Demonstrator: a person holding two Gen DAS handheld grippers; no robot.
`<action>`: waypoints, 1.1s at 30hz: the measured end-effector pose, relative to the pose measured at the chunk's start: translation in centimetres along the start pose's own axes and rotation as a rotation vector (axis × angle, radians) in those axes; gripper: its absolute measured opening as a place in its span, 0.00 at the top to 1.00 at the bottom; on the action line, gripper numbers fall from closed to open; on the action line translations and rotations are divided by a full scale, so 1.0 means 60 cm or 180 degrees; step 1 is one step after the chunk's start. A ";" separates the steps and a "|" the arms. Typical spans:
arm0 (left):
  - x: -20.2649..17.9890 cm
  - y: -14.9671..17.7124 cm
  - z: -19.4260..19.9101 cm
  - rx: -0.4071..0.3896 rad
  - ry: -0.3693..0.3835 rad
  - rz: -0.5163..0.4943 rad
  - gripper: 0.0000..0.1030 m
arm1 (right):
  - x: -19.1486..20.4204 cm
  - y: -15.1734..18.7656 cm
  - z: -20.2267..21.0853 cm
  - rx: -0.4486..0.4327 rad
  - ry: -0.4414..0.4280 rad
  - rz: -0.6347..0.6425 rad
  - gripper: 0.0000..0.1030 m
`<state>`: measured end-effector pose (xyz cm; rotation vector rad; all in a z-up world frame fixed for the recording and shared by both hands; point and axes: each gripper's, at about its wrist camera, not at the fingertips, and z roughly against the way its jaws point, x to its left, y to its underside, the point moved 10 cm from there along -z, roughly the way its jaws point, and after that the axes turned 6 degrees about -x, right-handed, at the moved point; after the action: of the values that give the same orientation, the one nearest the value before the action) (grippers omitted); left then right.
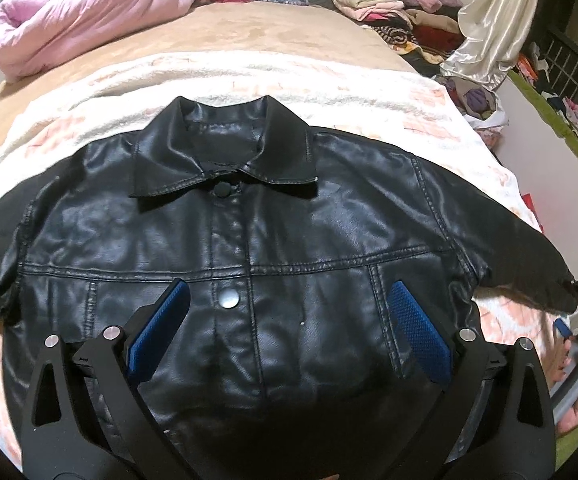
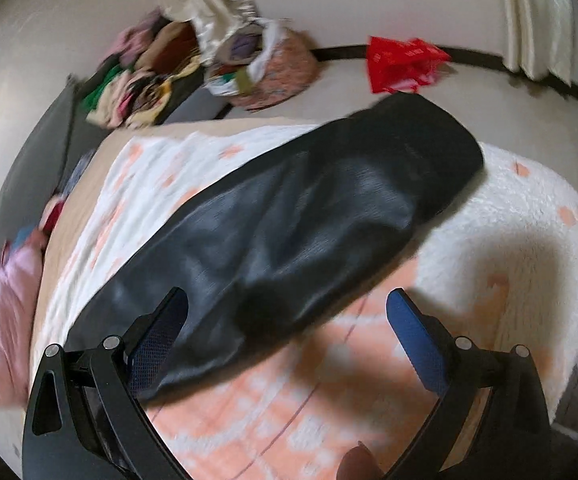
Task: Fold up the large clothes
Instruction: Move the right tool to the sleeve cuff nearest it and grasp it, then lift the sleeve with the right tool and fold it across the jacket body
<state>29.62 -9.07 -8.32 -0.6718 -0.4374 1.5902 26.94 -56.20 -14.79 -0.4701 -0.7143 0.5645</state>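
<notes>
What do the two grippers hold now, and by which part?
Nothing: left gripper and right gripper are open above the black jacket, gripping no part.

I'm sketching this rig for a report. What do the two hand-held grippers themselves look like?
Both look alike. The left hand-held gripper has two matte black, curved fingers with cut-out slots and round silver pivot pins, each tipped with a blue textured pad. The right hand-held gripper has the same black fingers, silver pins and blue pads. No cables or sleeves show.

Bright indoor light, fisheye-bent edges; right wrist view motion-blurred, left sharp.
</notes>
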 end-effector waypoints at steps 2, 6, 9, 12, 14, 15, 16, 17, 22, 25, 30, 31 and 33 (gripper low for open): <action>-0.004 0.000 -0.009 0.0020 0.0012 0.0000 0.09 | -0.018 -0.014 -0.020 -0.0010 -0.0040 -0.0166 0.04; -0.008 0.001 -0.024 0.0046 0.0017 -0.0010 0.09 | -0.039 -0.039 -0.043 -0.0101 -0.0209 -0.0485 0.04; -0.007 0.001 -0.030 0.0067 0.0026 0.0010 0.09 | -0.037 -0.060 -0.054 -0.0193 -0.0353 -0.0644 0.04; -0.008 -0.001 -0.033 0.0066 0.0041 0.0014 0.09 | -0.030 -0.077 -0.066 -0.0249 -0.0444 -0.0676 0.22; -0.007 -0.001 -0.031 0.0070 0.0039 -0.0001 0.09 | -0.020 -0.082 -0.072 -0.0242 -0.0503 -0.0639 0.55; -0.006 -0.002 -0.030 0.0079 0.0047 -0.0004 0.09 | -0.016 -0.085 -0.076 -0.0220 -0.0561 -0.0653 0.69; -0.005 -0.003 -0.028 0.0081 0.0056 -0.0001 0.09 | -0.010 -0.089 -0.077 -0.0212 -0.0681 -0.0690 0.76; -0.004 -0.006 -0.027 0.0076 0.0064 -0.0001 0.09 | -0.001 -0.095 -0.075 -0.0215 -0.0793 -0.0711 0.85; 0.008 -0.019 -0.013 0.0054 0.0072 0.0031 0.09 | 0.082 -0.134 -0.014 -0.0435 -0.1165 -0.0326 0.92; 0.018 -0.027 -0.002 0.0027 0.0073 0.0068 0.09 | 0.160 -0.147 0.035 -0.0531 -0.1405 -0.0025 0.92; 0.044 -0.036 0.018 -0.0007 0.0124 0.0180 0.09 | 0.284 -0.140 0.101 -0.0583 -0.1769 0.0451 0.93; 0.051 -0.038 0.022 -0.0014 0.0131 0.0203 0.09 | 0.315 -0.133 0.118 -0.0597 -0.1846 0.0568 0.93; 0.063 -0.045 0.030 -0.0034 0.0164 0.0239 0.09 | 0.358 -0.122 0.141 -0.0622 -0.1961 0.0738 0.94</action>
<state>30.36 -4.80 -5.85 -0.7430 -0.3868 1.6384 36.49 -46.57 5.26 -0.5703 -1.3217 0.8774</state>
